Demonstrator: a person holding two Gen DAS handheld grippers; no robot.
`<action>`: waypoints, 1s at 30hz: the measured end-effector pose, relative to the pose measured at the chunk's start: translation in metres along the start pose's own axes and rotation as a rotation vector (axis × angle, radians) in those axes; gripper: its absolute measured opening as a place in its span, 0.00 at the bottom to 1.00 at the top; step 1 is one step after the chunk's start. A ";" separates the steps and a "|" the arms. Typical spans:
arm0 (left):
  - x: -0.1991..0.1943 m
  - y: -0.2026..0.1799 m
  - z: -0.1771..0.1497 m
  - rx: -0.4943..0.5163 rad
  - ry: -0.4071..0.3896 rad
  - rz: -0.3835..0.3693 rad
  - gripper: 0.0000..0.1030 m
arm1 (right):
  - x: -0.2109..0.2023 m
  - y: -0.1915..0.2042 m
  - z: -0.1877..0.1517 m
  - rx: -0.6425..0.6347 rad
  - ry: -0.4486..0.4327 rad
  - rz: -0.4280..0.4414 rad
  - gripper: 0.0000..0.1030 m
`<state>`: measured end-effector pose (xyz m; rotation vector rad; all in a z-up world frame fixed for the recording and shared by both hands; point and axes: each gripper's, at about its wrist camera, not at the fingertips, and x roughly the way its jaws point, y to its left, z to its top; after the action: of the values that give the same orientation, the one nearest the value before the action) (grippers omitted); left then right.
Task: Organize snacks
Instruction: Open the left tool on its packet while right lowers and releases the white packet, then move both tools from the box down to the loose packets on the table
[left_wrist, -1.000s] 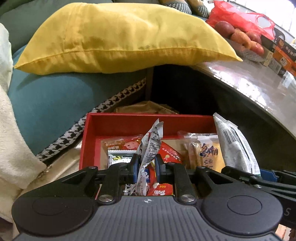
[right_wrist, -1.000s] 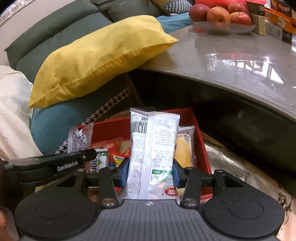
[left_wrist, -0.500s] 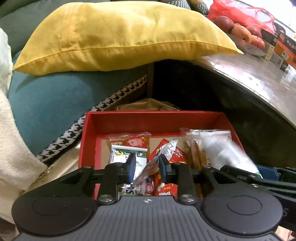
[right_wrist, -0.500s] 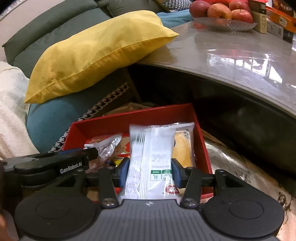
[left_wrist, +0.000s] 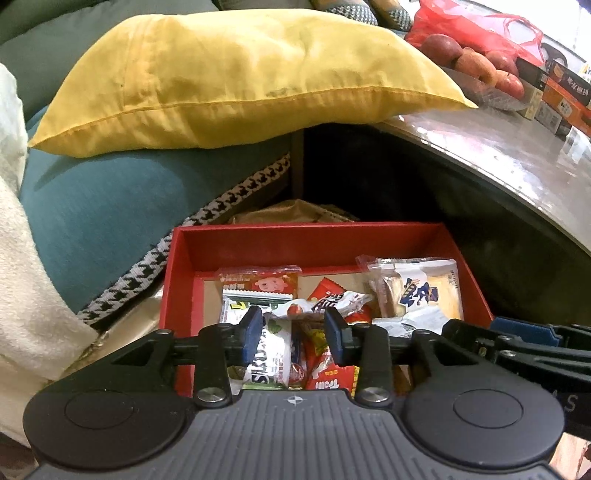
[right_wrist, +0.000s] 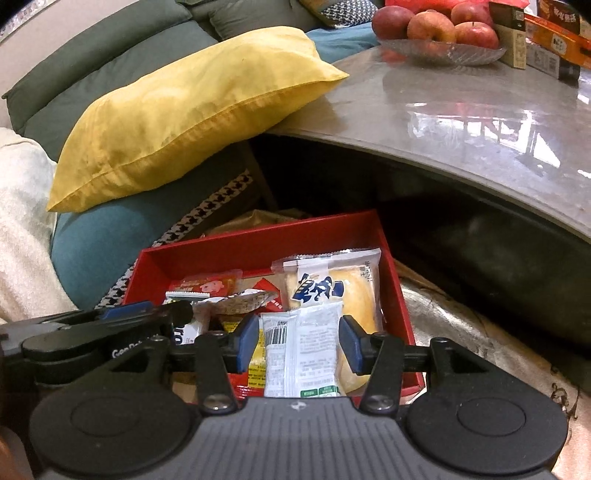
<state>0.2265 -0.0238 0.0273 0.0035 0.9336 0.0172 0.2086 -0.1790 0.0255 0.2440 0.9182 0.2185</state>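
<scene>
Once clamped, both packets now free.

The box (right_wrist: 255, 254) sits at 6 o'clock, snack packets (right_wrist: 301, 354) piled inside. A pillow (right_wrist: 184, 110) lies at 10 o'clock behind it. The table (right_wrist: 480, 122) spans 2 o'clock, an apple dish (right_wrist: 439, 51) on its far edge.

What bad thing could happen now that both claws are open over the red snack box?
1. The white snack packet lies between the right gripper's open fingers; lifting carelessly might snag it back out.
2. The red box is crowded with overlapping packets, so the left gripper could nudge some out of order.
</scene>
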 end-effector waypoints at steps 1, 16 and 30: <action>-0.001 0.000 0.000 0.001 -0.002 0.001 0.46 | -0.001 0.000 0.000 0.001 -0.001 -0.002 0.43; -0.013 0.006 -0.003 -0.009 -0.015 -0.011 0.51 | -0.013 -0.016 -0.005 0.015 0.004 -0.043 0.44; -0.042 -0.026 -0.030 0.080 -0.008 -0.118 0.61 | -0.051 -0.050 -0.028 0.041 0.010 -0.093 0.50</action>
<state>0.1777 -0.0507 0.0433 0.0222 0.9246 -0.1295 0.1602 -0.2387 0.0331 0.2377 0.9424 0.1147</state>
